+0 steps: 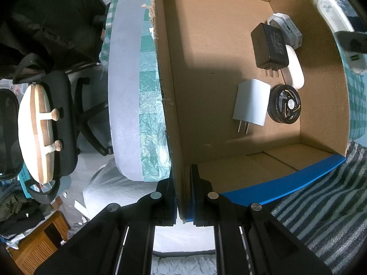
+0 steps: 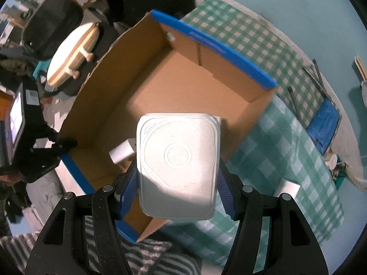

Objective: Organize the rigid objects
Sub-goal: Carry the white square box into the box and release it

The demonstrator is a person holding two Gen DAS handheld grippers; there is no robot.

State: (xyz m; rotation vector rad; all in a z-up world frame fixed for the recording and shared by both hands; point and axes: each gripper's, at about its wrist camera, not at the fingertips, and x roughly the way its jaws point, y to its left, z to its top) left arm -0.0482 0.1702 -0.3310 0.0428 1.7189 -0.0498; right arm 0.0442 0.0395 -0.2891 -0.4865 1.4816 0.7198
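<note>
An open cardboard box [image 1: 206, 68] with blue outer edges lies on a green checked tablecloth. Inside it are a black plug adapter [image 1: 269, 45], a white plug adapter [image 1: 251, 102], a black round device [image 1: 284, 104], a white oval case [image 1: 296, 68] and a white boxed item [image 1: 286, 26]. My left gripper [image 1: 182, 197] is shut on the box's left wall near its corner. My right gripper [image 2: 177, 183] is shut on a white flat rectangular device [image 2: 177, 165] and holds it above the box [image 2: 160, 87]. The white adapter [image 2: 122, 152] shows under it.
The right gripper with the white device [image 1: 330, 16] shows at the box's far right edge. An office chair [image 1: 57, 119] holding a wooden board [image 1: 36, 133] stands left of the table. A striped cloth [image 1: 321, 206] lies near the box. A small white block [image 2: 287, 188] and blue bag [image 2: 323, 126] lie on the tablecloth [image 2: 263, 160].
</note>
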